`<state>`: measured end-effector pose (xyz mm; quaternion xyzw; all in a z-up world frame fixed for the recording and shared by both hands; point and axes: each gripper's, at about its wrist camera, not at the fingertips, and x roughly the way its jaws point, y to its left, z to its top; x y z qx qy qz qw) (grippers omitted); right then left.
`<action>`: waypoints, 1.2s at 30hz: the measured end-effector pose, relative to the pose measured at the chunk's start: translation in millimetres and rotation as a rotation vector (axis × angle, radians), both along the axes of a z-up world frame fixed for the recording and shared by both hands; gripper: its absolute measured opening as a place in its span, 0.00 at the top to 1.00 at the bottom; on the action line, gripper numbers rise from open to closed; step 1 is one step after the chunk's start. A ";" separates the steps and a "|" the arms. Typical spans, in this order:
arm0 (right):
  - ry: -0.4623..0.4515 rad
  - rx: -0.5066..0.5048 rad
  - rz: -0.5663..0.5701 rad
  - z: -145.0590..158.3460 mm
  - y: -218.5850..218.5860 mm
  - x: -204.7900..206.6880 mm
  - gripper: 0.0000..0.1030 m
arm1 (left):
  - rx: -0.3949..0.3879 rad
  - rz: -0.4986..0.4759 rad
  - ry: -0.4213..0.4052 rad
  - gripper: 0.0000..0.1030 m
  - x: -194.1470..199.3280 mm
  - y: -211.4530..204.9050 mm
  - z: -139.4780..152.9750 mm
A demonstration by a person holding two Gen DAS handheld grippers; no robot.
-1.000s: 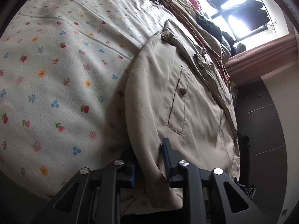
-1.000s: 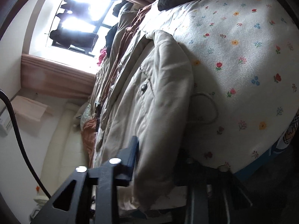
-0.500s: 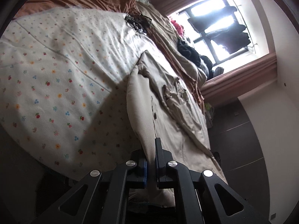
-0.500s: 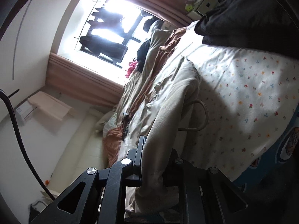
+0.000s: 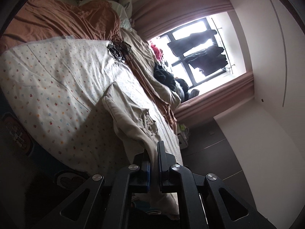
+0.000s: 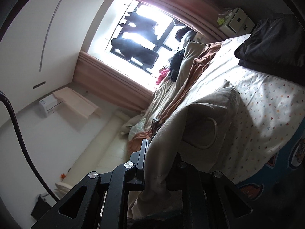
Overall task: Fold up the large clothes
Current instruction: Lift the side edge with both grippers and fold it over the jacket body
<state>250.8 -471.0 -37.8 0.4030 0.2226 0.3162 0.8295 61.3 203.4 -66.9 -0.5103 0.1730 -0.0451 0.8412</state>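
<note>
Beige jacket (image 5: 131,114) pinched in left claw (image 5: 154,160), right claw (image 6: 160,158)

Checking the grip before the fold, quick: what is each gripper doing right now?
Left gripper: shut on the beige jacket.
Right gripper: shut on the beige jacket.

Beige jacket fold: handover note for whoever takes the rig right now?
Left gripper: shut on the beige jacket, near edge pinched between the pads.
Right gripper: shut on the same jacket's near edge.
Jacket: near end raised off the floral sheet, far end resting on it.
Done: both grips set, near edge lifted.
Left: probably carry that edge over the far end, lay it down, release, then finish folding.
A black folded garment lies on the bed's far corner.
</note>
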 end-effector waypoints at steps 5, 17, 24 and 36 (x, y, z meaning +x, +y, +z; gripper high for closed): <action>-0.042 0.002 0.010 16.5 -3.7 -17.0 0.86 | -0.013 0.013 -0.065 0.95 -29.2 0.8 21.2; -0.086 0.002 0.018 37.9 -4.1 2.7 0.86 | -0.005 0.027 -0.134 0.95 -22.9 7.7 53.6; -0.099 -0.077 0.016 70.3 11.5 64.5 0.86 | 0.046 0.032 -0.130 0.95 42.2 20.6 79.2; -0.040 -0.189 -0.029 64.9 38.3 192.8 0.86 | 0.141 0.036 -0.034 0.95 187.2 43.8 85.2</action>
